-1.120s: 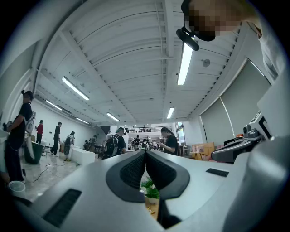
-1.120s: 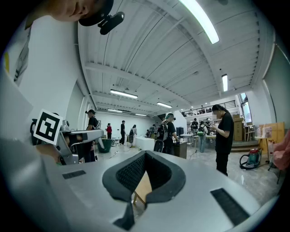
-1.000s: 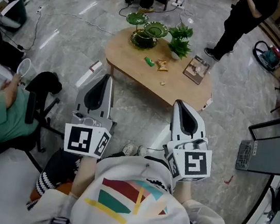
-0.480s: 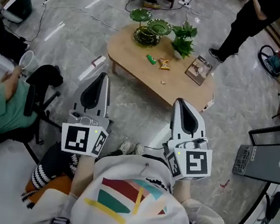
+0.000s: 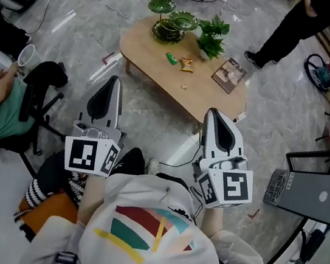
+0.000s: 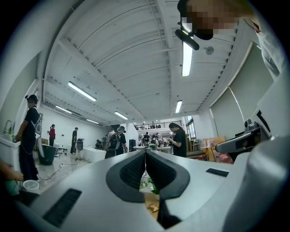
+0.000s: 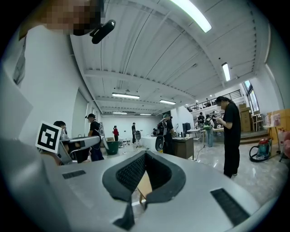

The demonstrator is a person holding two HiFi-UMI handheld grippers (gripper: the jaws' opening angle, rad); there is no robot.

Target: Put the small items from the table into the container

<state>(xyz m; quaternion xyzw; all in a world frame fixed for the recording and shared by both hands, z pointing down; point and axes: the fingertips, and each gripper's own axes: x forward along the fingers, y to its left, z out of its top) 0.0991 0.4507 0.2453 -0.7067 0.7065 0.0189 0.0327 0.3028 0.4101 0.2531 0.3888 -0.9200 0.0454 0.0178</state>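
Since a second ago the table [image 5: 143,54] has slid up and leftwards in the head view; near its middle lie a green item [image 5: 172,58] and an orange snack packet [image 5: 187,65], just beside each other; a small pale bit [image 5: 184,87] lies alone by the near edge; stacked green glass dishes [image 5: 168,27] stand at the far left end, a potted plant [image 5: 211,38] just beside them, a booklet [image 5: 229,74] at the right end; left gripper [image 5: 112,80] and right gripper [image 5: 212,112] are held well short of the table, each with jaws pressed together on nothing.
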